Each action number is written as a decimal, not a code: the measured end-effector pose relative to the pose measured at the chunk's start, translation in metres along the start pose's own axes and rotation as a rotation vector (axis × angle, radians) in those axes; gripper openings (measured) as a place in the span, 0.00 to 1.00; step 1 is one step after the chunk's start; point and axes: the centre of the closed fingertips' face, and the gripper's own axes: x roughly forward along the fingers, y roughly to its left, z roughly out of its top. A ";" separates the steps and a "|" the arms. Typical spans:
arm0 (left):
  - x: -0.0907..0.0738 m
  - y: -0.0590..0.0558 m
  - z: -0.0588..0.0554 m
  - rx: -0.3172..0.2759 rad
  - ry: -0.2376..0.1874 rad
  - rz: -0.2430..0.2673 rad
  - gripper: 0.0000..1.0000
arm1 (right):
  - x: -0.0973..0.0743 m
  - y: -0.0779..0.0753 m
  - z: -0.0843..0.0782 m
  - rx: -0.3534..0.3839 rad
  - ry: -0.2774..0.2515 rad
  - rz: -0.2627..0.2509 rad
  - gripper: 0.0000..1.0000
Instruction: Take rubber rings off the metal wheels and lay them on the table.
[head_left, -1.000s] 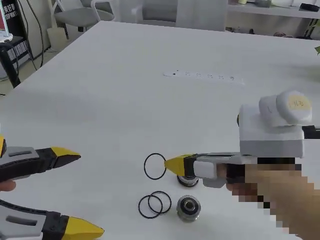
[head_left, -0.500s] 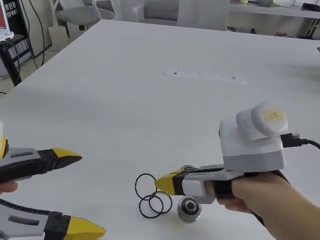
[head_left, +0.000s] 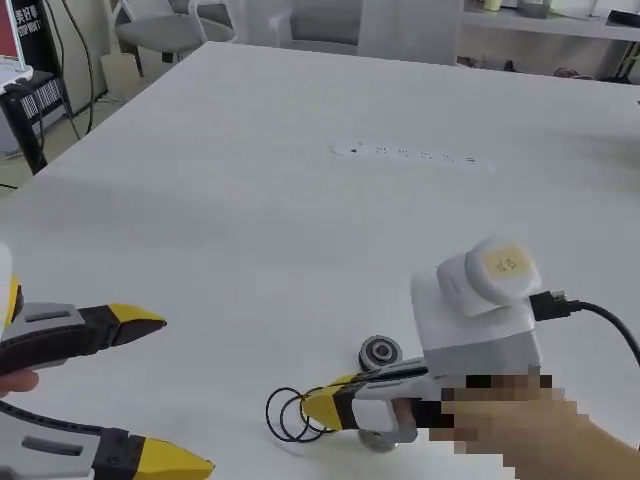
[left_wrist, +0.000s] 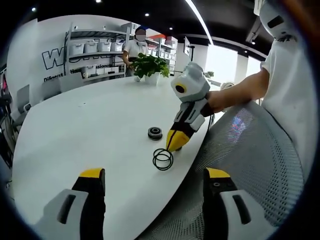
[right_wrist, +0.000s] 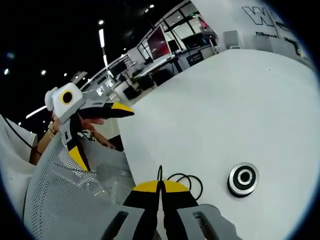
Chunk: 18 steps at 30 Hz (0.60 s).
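My right gripper (head_left: 318, 406) is shut on a thin black rubber ring (head_left: 282, 412), which shows edge-on at its tip (right_wrist: 160, 184). The held ring hangs over two other black rings (right_wrist: 186, 183) lying overlapped on the white table (head_left: 300, 220). A metal wheel (head_left: 380, 351) sits just beyond the right gripper, also seen to its right (right_wrist: 243, 179). A small piece of a second wheel (head_left: 374, 440) shows under the gripper body. My left gripper (head_left: 170, 392) stands open at the near left, nothing between its jaws, facing the rings (left_wrist: 163, 159) and the wheel (left_wrist: 155, 133).
A white power strip (head_left: 412, 155) lies across the table's far middle. Office chairs (head_left: 165, 25) stand beyond the far edge. The table's near edge runs close under both grippers. A cable (head_left: 600, 320) trails from the right gripper.
The right gripper has carried its ring toward me, from beside the far wheel to above the two lying rings. That far wheel now stands uncovered. The left gripper has stayed put.
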 end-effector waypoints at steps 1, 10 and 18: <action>0.000 0.000 0.000 0.000 0.000 0.000 0.78 | 0.000 0.000 0.000 0.002 -0.002 0.001 0.00; 0.001 0.000 0.000 -0.004 0.001 -0.004 0.78 | -0.003 -0.007 0.002 0.019 -0.007 -0.015 0.00; 0.001 0.001 0.000 -0.007 0.002 -0.003 0.78 | -0.002 -0.008 -0.001 0.016 0.009 -0.023 0.00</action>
